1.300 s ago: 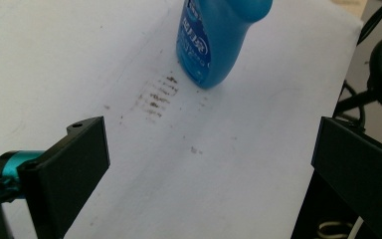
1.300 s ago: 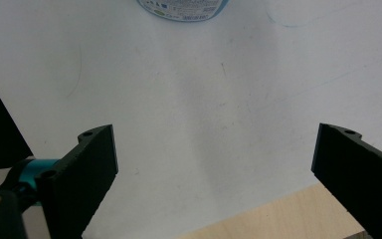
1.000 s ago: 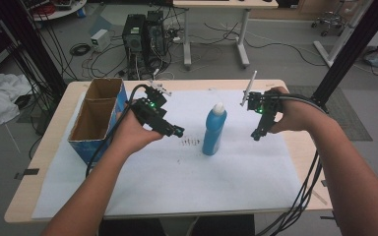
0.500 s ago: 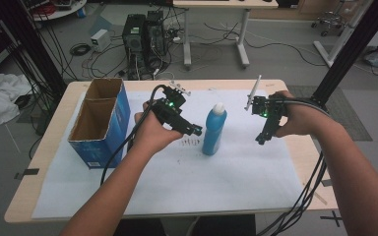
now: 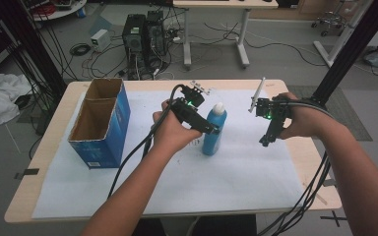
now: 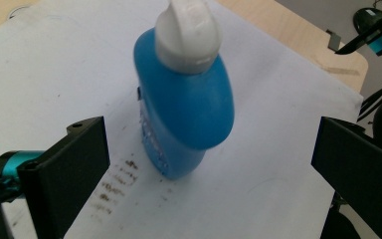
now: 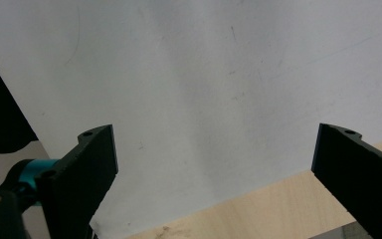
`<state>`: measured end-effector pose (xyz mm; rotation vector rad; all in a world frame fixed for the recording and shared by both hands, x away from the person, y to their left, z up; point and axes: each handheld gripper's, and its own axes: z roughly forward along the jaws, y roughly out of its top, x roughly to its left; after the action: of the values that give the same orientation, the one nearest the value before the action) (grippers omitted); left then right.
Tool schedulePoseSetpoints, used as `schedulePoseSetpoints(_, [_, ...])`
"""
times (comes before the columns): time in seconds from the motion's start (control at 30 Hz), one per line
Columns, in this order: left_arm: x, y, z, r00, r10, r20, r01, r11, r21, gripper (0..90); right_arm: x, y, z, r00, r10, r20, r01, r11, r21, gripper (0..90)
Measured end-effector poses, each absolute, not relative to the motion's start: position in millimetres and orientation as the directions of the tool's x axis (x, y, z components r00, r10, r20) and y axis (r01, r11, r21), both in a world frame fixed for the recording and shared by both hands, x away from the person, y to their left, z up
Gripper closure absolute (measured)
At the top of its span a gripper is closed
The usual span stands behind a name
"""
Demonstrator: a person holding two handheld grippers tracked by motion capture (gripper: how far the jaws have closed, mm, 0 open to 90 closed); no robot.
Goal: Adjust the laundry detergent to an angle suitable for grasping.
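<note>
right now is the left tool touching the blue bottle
Apart. The left gripper view shows the left tool open, white paper visible between each jaw and the blue bottle.

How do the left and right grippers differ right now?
The left gripper is at the blue bottle, which stands upright ahead of its jaws, while the right gripper faces bare white paper near the table edge. In the high view the left gripper reaches sideways at the bottle, while the right gripper tilts down. Both are open and hold nothing.
</note>
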<state>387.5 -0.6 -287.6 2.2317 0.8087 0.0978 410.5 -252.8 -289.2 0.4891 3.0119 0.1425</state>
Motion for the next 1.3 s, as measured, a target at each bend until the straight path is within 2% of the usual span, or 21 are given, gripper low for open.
schedulePoseSetpoints(0.37, [402,-27,-302,0.761,0.638,-0.117,0.547,-0.534,0.644,1.7,412,-257,-288,-0.939,0.335,-0.074,0.326,0.938,0.115,3.3])
schedulePoseSetpoints(0.57, [408,-32,-307,0.745,0.653,-0.134,0.569,-0.518,0.639,1.7,412,-256,-290,-0.940,0.333,-0.072,0.325,0.940,0.108,3.3])
schedulePoseSetpoints(1.3, [420,-48,-324,0.705,0.704,-0.090,0.580,-0.498,0.645,1.7,416,-254,-293,-0.937,0.343,-0.068,0.337,0.937,0.092,3.3])
